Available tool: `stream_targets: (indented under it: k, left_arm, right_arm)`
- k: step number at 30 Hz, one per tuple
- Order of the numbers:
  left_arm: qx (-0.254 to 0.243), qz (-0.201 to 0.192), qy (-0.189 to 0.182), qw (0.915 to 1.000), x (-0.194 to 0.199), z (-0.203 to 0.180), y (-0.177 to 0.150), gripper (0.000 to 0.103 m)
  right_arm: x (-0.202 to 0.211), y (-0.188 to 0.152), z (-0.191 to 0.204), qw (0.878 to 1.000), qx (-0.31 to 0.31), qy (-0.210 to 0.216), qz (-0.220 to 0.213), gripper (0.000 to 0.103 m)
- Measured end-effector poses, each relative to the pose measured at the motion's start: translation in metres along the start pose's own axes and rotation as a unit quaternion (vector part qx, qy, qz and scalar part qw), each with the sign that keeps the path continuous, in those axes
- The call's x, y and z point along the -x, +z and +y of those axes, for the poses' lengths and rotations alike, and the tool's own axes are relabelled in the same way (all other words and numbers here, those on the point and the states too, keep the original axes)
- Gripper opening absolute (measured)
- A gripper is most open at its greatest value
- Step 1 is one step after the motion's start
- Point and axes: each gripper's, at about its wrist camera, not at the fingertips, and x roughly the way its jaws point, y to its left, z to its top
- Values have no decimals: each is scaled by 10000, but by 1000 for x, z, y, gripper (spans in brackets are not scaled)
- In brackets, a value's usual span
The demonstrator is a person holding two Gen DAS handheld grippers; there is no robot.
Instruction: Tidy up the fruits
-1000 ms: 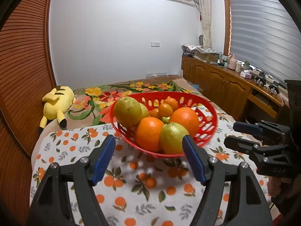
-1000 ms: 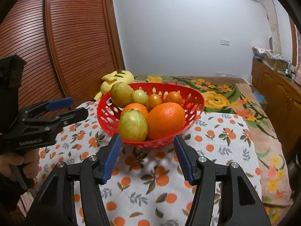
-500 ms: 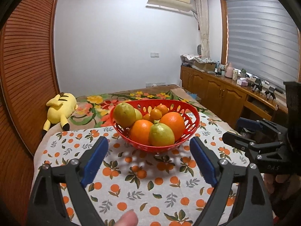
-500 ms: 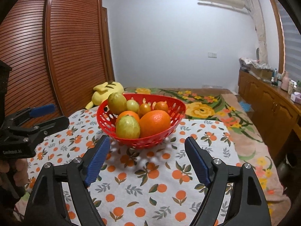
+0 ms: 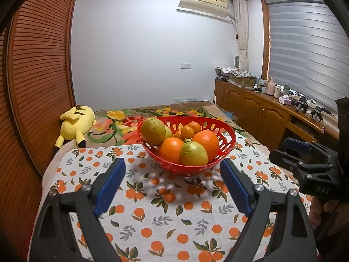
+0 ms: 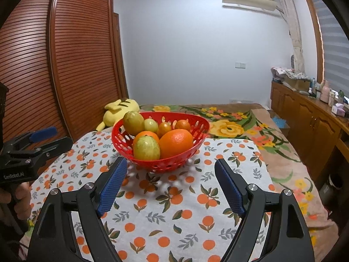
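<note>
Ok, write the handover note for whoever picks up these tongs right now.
Left tongs: open, empty, short of the basket.
Right tongs: open, empty, also short of it.
Red basket sits on the orange-print cloth, piled with oranges, small oranges and green-yellow fruit.
Done: all visible fruit is in the basket, none loose on the cloth.
Left: nothing obvious; check for stray fruit out of view.

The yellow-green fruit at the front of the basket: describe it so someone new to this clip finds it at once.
Start at the table under the orange-print cloth and find the red slotted basket on it. At the basket's near edge, the yellow-green fruit sits left of the biggest orange. A darker green fruit sits at the back left, but only this one is paler and nearest the camera.
</note>
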Motion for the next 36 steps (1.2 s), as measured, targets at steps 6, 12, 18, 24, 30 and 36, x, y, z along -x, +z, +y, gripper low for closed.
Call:
stream_targets:
  k: [6, 12, 18, 24, 30, 36]
  left_arm:
    - [3, 28, 19, 10000, -2, 1, -3, 89]
    - [56, 50, 25, 10000, -2, 4, -6, 89]
    - [65, 73, 44, 9999, 0, 5, -10, 89]
    - [99, 91, 52, 9999, 4, 6, -14, 89]
    - [100, 89, 61, 9999, 5, 6, -15, 89]
    - [80, 68, 51, 9999, 8, 6, -16, 89]
  right_arm:
    - [0, 0, 0, 10000, 0, -3, -1, 84]
    - [1, 0, 0, 10000, 1, -4, -3, 84]
    - [1, -1, 1, 10000, 36, -18, -17, 84]
    - [1, -2, 3, 10000, 42, -12, -20, 84]
    - [1, -2, 3, 10000, 44, -8, -15, 84]
    - [2, -2, 3, 10000, 40, -9, -18, 84]
